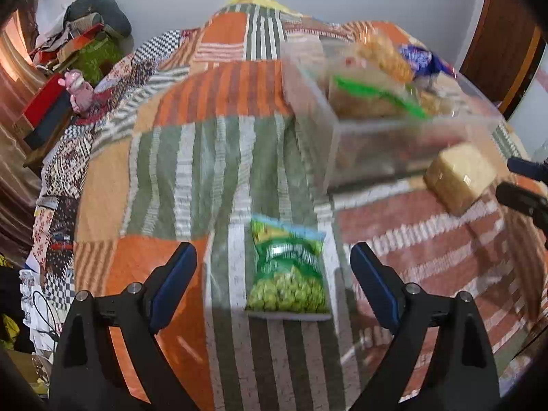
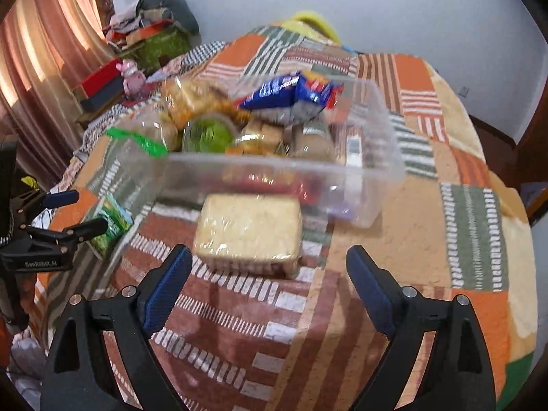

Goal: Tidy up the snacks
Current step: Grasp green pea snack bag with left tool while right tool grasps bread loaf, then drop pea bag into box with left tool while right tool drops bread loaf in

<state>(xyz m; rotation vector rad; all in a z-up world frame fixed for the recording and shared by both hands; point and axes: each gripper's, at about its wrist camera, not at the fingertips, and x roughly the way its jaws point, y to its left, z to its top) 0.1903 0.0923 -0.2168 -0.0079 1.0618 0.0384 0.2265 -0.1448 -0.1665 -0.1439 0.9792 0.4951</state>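
Patchwork bedding in orange, green and brown stripes carries everything, so expect a soft, yielding base under each pick. Nearest your left gripper (image 1: pixel 274 274), jaws spread and empty, lies the green pea packet (image 1: pixel 289 274), flat between the fingers; come down squarely and pinch across its width. Your right gripper (image 2: pixel 269 287), jaws also spread, faces the wrapped biscuit block (image 2: pixel 248 231) just ahead; close on its short sides. Beyond both sits the clear bin (image 2: pixel 284 164), already crowded, so likely drop into the free near corner.
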